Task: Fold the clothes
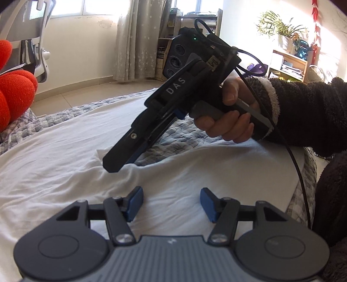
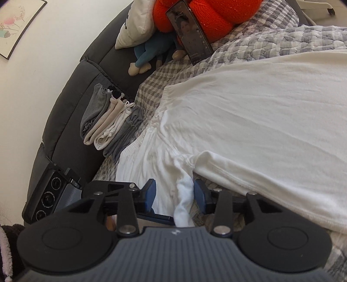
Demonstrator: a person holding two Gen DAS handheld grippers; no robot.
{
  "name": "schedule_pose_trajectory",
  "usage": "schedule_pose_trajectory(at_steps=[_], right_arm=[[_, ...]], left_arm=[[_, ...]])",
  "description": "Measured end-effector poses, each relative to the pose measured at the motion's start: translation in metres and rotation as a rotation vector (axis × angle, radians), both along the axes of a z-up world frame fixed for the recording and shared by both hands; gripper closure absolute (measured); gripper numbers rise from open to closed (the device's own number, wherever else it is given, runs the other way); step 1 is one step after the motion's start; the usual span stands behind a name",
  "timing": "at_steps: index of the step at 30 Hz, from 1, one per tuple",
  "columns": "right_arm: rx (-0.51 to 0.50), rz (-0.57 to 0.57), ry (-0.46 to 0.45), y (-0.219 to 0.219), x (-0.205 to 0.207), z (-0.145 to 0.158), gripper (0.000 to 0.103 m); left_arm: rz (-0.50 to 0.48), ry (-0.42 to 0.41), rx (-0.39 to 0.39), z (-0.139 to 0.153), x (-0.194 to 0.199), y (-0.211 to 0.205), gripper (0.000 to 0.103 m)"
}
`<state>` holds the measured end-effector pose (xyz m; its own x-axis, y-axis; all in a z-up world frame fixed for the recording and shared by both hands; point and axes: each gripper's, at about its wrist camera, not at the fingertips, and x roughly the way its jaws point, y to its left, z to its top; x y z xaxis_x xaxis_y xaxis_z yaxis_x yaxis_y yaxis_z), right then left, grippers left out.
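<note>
Far left, a stack of folded garments (image 2: pixel 110 121) lies finished against the dark headboard (image 2: pixel 65 112). The white shirt (image 2: pixel 260 112) lies spread on the checked quilt (image 2: pixel 282 39), folding incomplete. Left gripper (image 1: pixel 171 204): fingers apart, empty, above the shirt. Right gripper (image 2: pixel 174 196): fingers apart; a sleeve fold (image 2: pixel 184 195) lies between them, unclamped.

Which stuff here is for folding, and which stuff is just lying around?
For folding: white shirt, left gripper, right gripper.
Just lying around: folded socks, phone, orange cushion, blue doll, white pillow, checked blanket.
</note>
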<state>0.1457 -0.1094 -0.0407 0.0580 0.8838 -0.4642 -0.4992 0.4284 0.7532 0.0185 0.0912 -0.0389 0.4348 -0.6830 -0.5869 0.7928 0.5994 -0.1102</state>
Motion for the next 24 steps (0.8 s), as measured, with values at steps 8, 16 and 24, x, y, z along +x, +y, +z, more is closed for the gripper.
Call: schedule_pose_trajectory(at_steps=[8,16,24], right_arm=[[0.017,0.040,0.010,0.018,0.006,-0.001,0.064],[0.087,0.068,0.145,0.009,0.009,-0.009,0.080],[0.067,-0.003,0.083,0.000,0.008,0.005,0.095]], left_arm=[[0.001,-0.009,-0.002,0.001,-0.005,0.001,0.044],[0.000,-0.005,-0.009,0.000,-0.004,0.002,0.043],[0.000,-0.008,-0.004,-0.001,-0.001,0.000,0.042]])
